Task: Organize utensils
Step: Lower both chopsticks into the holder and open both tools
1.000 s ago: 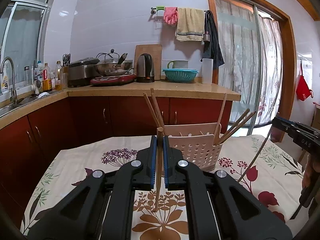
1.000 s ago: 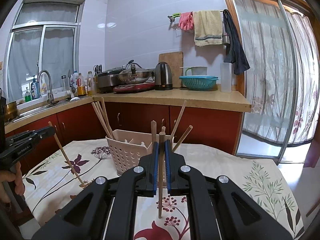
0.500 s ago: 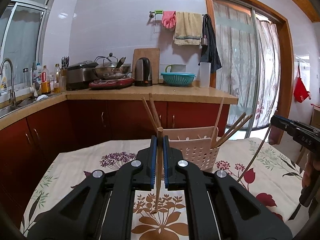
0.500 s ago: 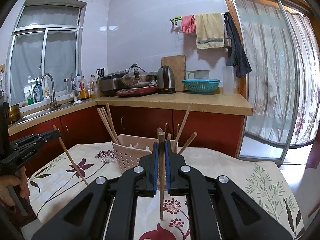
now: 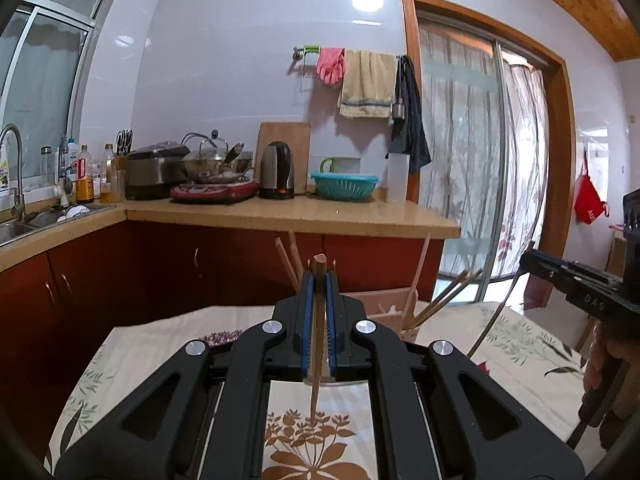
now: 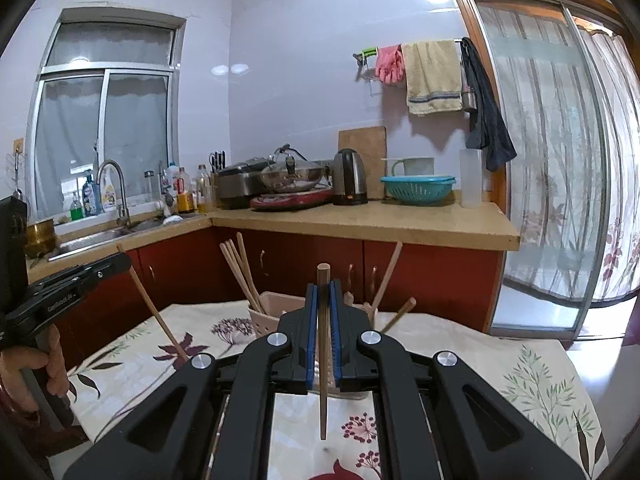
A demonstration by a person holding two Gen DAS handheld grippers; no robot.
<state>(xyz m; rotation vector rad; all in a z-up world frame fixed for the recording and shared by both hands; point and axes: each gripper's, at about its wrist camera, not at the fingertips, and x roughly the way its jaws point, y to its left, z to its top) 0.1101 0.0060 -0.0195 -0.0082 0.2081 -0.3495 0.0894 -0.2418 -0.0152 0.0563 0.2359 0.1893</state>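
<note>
- Blue-padded black left hand-held gripper (image 5: 319,280) is clamped on a slim brown wooden chopstick (image 5: 317,364), upright above the floral-clothed counter (image 5: 152,344).
- Right hand-held gripper (image 6: 324,292) likewise pinches a second brown wooden chopstick (image 6: 322,392).
- Beyond stands a beige perforated plastic basket (image 6: 266,312) holding more chopsticks.

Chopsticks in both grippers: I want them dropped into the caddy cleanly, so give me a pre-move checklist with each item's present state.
1. Left gripper clamped on its chopstick: ok.
2. Right gripper clamped on its chopstick: ok.
3. Both sticks near upright, tips down: ok.
4. Both tips lifted clear of the tablecloth: cannot tell.
5. Caddy standing upright ahead of the grippers: ok.
6. Free slot among the chopsticks already in the caddy: cannot tell, the gripper hides the compartments.
</note>
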